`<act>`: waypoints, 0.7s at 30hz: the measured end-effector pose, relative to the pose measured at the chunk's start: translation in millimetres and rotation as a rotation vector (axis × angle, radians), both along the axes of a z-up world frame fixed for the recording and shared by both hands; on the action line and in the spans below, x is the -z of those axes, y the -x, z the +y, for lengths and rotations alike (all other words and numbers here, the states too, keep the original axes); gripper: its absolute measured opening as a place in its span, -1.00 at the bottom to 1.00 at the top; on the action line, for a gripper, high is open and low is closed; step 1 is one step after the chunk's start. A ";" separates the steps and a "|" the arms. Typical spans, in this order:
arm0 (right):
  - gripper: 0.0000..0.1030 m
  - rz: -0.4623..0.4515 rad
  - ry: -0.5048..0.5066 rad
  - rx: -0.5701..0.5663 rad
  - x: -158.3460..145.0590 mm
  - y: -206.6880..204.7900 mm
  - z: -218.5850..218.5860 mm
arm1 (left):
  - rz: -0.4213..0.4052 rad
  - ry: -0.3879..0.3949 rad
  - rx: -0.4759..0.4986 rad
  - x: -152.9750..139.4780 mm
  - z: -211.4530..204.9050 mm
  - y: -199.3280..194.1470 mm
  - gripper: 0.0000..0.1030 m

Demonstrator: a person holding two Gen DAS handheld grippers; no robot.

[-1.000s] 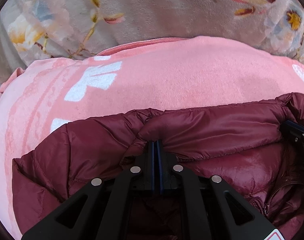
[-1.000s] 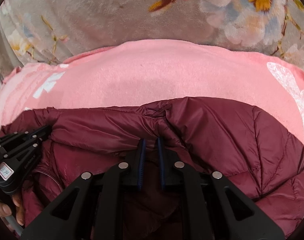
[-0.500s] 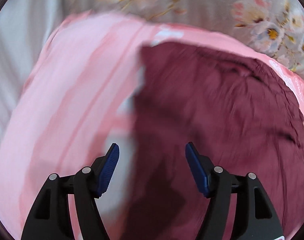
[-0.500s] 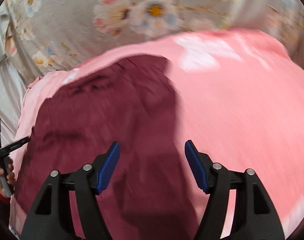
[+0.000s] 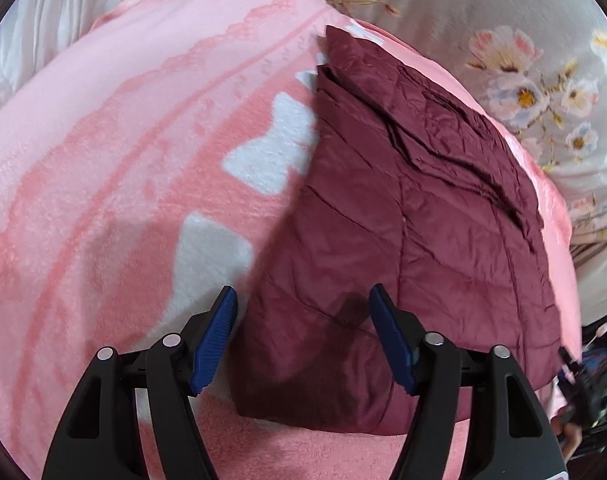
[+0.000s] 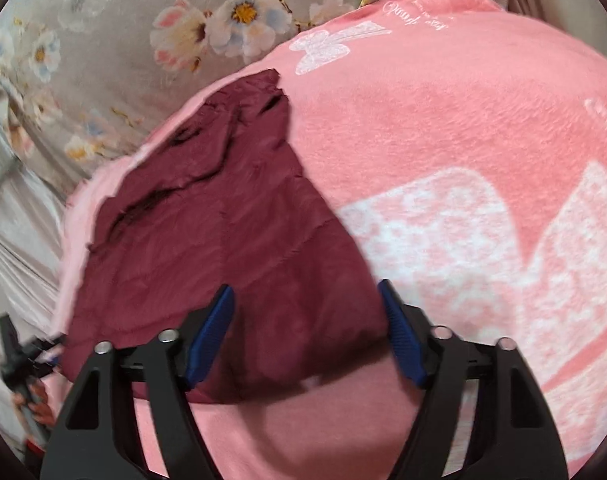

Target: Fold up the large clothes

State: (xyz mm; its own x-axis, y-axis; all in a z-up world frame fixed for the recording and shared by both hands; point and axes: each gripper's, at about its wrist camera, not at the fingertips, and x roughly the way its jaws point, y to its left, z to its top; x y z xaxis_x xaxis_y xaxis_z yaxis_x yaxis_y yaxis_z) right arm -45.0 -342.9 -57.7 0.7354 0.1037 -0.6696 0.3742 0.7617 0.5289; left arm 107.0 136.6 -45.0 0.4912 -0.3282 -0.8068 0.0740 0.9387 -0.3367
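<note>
A maroon quilted puffer jacket (image 5: 415,216) lies folded flat on a pink blanket (image 5: 123,140); it also shows in the right wrist view (image 6: 231,240). My left gripper (image 5: 303,340) is open and empty, just above the jacket's near left edge. My right gripper (image 6: 307,336) is open and empty, above the jacket's near right corner. The left gripper shows at the left edge of the right wrist view (image 6: 19,356), and the right gripper at the right edge of the left wrist view (image 5: 583,384).
The pink blanket (image 6: 463,160) with white patterns lies over a grey floral bedsheet (image 5: 523,40), which also shows in the right wrist view (image 6: 103,40). The bed's edge falls off at the far right of the left wrist view.
Both grippers let go of the jacket's folded edge, opened, and pulled back and up. The jacket now lies flat on the blanket.
</note>
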 end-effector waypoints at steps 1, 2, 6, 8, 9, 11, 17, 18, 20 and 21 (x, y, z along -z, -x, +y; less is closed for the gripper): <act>-0.32 0.001 -0.018 0.005 1.3 -2.1 1.2 | -0.004 -0.014 0.001 0.2 -3.7 2.7 -0.09; -0.62 0.001 -0.028 0.010 2.1 -1.3 3.5 | -0.003 -0.026 0.008 0.6 -7.5 3.1 -0.21; -0.88 -0.055 -0.051 0.030 -9.1 19.9 13.5 | -0.014 -0.046 0.038 -8.4 -13.7 16.1 -0.91; -0.91 -0.076 -0.029 0.024 -20.1 32.7 19.2 | -0.031 -0.034 0.044 -20.3 -9.3 26.7 -0.94; -0.91 -0.088 -0.008 0.014 -27.9 42.1 23.8 | -0.046 -0.022 0.050 -29.2 -5.0 35.5 -0.94; -0.92 -0.107 0.040 -0.013 -43.1 60.6 32.4 | -0.068 -0.011 0.060 -43.4 0.9 50.2 -0.95; -0.93 -0.220 0.155 -0.107 -100.6 147.2 60.3 | -0.161 0.031 0.119 -98.8 32.5 135.3 -0.95; -0.93 -0.253 0.166 -0.118 -113.6 163.3 63.2 | -0.187 0.044 0.123 -113.3 41.2 154.9 -0.95; -0.93 -0.342 0.193 -0.125 -149.2 195.4 66.9 | -0.230 0.061 0.124 -135.2 49.0 180.0 -0.95; -0.93 -0.371 0.201 -0.120 -161.0 203.1 66.1 | -0.257 0.078 0.123 -146.8 52.3 190.6 -0.95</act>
State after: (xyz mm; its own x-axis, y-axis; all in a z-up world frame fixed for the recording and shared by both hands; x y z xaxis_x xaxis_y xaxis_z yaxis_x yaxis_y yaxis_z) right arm -248.1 -276.8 103.3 0.9206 0.0975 -0.3781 0.0897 0.8896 0.4478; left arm -83.6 188.9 101.8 0.6288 -0.4540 -0.6313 0.2777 0.8894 -0.3630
